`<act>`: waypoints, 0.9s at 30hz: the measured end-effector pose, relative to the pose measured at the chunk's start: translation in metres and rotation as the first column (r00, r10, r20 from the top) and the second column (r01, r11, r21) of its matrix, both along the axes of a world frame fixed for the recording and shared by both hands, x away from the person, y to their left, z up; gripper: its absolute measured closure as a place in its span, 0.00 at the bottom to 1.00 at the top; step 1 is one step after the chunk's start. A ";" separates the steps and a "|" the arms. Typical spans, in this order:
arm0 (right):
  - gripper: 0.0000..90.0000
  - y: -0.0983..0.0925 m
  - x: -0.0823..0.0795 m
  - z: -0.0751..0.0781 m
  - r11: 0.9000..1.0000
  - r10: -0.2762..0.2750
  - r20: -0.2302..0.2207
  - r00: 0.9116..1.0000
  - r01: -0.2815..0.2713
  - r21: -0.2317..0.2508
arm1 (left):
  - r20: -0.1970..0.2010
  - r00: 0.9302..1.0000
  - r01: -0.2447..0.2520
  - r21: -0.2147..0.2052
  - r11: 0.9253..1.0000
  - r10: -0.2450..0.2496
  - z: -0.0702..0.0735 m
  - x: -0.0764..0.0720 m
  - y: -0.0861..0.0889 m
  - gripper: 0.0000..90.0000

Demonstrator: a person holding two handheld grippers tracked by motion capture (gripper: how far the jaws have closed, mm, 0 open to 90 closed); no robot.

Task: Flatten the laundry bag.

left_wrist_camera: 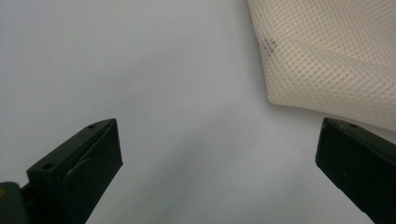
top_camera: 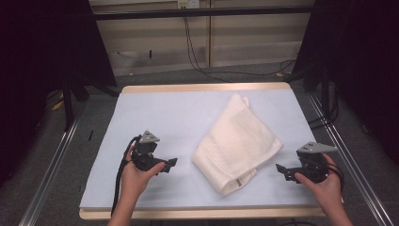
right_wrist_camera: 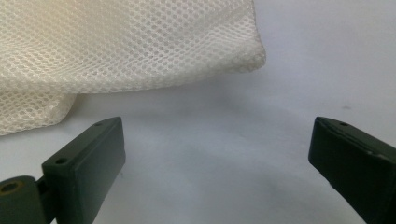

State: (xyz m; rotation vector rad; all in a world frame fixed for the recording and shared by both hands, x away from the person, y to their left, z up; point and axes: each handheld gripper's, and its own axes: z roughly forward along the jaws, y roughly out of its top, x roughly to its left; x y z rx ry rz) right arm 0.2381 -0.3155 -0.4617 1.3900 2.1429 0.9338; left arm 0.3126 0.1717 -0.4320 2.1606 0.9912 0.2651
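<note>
Both forearms come in from the bottom, one hand wrapped around each gripper. Left gripper (top_camera: 172, 163) sits low with its fingers (left_wrist_camera: 81, 163) spread wide apart and pointing to the person's right. Right gripper (top_camera: 278, 168) mirrors it, pointing to the person's left, fingers (right_wrist_camera: 88, 161) also wide apart with nothing between them. Each has its grey three-cornered plate on top, and a black cable trails back along the left wrist.

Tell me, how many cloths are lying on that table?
1. A folded cream mesh cloth lies right of the table's middle, between the left gripper and right gripper.
</note>
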 end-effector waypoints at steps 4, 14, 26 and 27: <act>0.04 -0.001 0.001 -0.001 1.000 -0.002 0.008 1.000 0.002 0.001 | -0.006 0.999 0.034 0.010 0.999 -0.034 0.001 0.000 -0.011 0.00; 0.04 0.002 0.000 -0.001 1.000 -0.007 0.005 1.000 0.007 0.002 | -0.008 0.995 0.103 0.008 0.995 -0.103 0.006 -0.003 -0.035 0.00; 0.04 0.003 0.000 -0.002 1.000 -0.003 0.000 1.000 0.003 0.002 | -0.026 0.984 0.175 0.016 0.984 -0.175 0.005 -0.008 -0.062 0.00; 0.04 0.003 0.000 -0.002 1.000 -0.001 0.001 1.000 0.001 0.004 | -0.029 0.984 0.177 0.027 0.984 -0.176 0.006 -0.009 -0.063 0.00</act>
